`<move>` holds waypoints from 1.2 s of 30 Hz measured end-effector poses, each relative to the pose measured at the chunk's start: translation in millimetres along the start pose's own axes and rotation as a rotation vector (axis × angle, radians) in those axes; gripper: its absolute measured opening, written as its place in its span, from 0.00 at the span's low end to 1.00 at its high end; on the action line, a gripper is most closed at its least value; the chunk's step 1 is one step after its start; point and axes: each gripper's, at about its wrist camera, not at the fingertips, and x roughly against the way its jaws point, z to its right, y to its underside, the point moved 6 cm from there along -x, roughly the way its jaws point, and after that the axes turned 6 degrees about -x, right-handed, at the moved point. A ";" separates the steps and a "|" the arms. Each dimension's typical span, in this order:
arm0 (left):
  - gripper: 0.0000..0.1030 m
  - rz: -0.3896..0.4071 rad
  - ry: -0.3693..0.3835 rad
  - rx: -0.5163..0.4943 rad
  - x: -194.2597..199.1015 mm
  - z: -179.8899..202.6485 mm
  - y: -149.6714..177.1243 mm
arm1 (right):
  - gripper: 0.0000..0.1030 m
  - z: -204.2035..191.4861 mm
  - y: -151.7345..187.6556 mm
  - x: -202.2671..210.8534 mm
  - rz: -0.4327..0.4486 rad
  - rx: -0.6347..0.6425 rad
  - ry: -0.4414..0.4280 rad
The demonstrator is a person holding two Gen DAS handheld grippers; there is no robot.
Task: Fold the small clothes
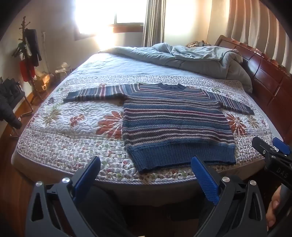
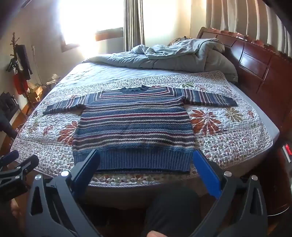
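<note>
- Lying flat on floral quilt [image 2: 228,144] at near edge of bed [image 1: 182,184]: striped sweater [image 2: 135,127], sleeves spread.
- Left tongs [image 1: 146,175] wide apart, empty, short of hem.
- Right tongs [image 2: 146,169] wide apart, empty, framing hem.

We face a strong backlight in both views: daylight floods through the window [image 1: 116,16] at the far side of the room and burns it out to pure white, with glare spilling onto the wall and the far edge of the bed [image 1: 113,62]. The curtains [image 2: 242,20] glow warm. The sweater [image 2: 135,125] lies evenly lit and sharp, its knit clear. Near us the floor falls into deep shadow. The fisheye lens bends the bed edges, and we see dark, soft corners round each frame.
</note>
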 end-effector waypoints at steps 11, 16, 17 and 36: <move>0.96 -0.003 -0.006 0.006 1.6 -5.3 -0.6 | 0.98 0.3 5.6 -2.1 -0.007 0.000 -0.006; 0.96 -0.010 -0.006 0.007 -0.8 -2.4 1.1 | 0.98 -0.6 4.5 -2.8 -0.010 0.000 -0.004; 0.96 -0.011 -0.006 0.007 -0.8 -2.5 0.8 | 0.98 -0.6 4.9 -2.5 -0.011 0.000 -0.005; 0.96 -0.015 -0.008 0.009 -2.6 -1.9 2.1 | 0.98 -3.8 7.0 -6.8 -0.023 0.003 -0.006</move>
